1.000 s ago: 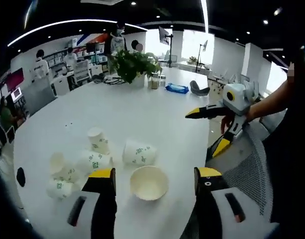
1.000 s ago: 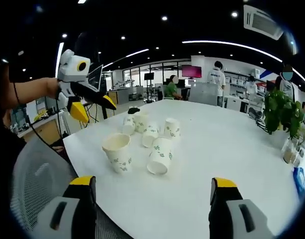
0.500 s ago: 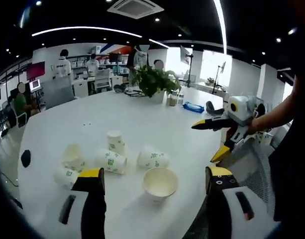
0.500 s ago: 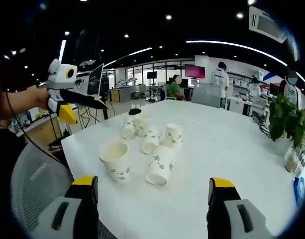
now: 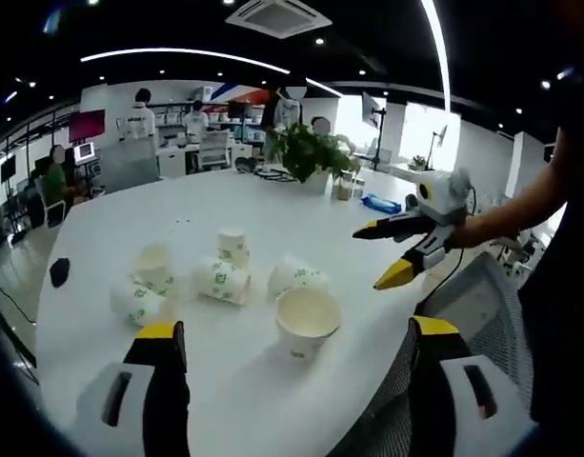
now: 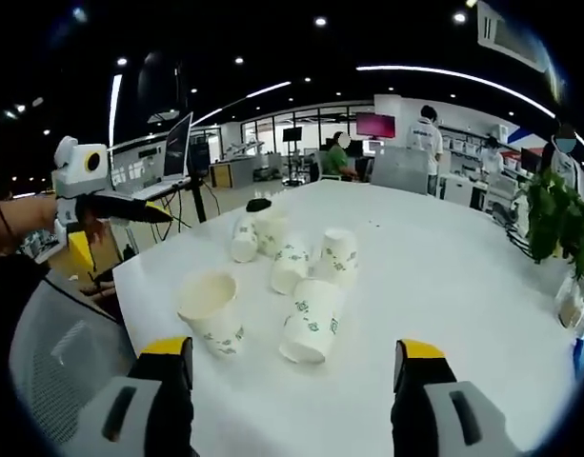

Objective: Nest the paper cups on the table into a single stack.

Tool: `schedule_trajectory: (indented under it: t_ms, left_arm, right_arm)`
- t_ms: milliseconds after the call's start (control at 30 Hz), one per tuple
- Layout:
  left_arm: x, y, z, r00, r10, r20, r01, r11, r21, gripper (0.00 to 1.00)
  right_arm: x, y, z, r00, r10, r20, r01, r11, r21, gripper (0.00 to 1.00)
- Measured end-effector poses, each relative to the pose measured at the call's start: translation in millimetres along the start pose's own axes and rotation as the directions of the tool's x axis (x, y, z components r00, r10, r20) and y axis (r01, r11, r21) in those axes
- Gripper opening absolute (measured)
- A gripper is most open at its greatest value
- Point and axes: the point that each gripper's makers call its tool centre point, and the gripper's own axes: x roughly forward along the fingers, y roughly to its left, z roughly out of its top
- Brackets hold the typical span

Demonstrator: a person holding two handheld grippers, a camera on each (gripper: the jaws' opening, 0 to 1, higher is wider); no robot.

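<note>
My left tongs (image 5: 296,357) hang released above the near edge of the white counter (image 5: 130,228), jaws wide apart and holding nothing. My right tongs (image 6: 287,371) are likewise parted and empty over the same edge. The paper cups lie scattered near that edge: an upright cup (image 5: 308,322) with its mouth open stands closest, a cup on its side (image 6: 311,322) lies just beside it, an upside-down cup (image 6: 340,253) sits behind, and more tipped cups (image 5: 149,286) cluster toward the far side. A potted plant (image 5: 313,152) stands well apart across the counter, with a blue packet (image 5: 380,203) near it. A mesh chair back (image 6: 58,347) sits at the counter's edge.
</note>
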Motion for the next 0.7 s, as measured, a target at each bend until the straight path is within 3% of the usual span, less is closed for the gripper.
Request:
schedule_trajectory:
  t_ms: [167, 333, 700]
  left_arm:
    - [-3, 1.4, -9.9, 0.999, 0.038, 0.037, -0.037, 0.999, -0.036, 0.97]
    - [-4, -1.6, -23.6, 0.997, 0.07, 0.026, -0.069, 0.996, -0.055, 0.96]
    - [-3, 2.5, -19.3, 0.983, 0.15, 0.107, -0.139, 0.985, -0.102, 0.94]
  right_arm:
    - [10, 6, -6.9, 1.0, 0.01, -0.017, -0.011, 1.0, -0.007, 0.84]
    - [20, 4, -10.2, 1.0, 0.012, -0.026, -0.011, 1.0, 0.01, 0.82]
    - [41, 1, -14.0, 0.999, -0.008, -0.035, 0.009, 0.999, 0.035, 0.75]
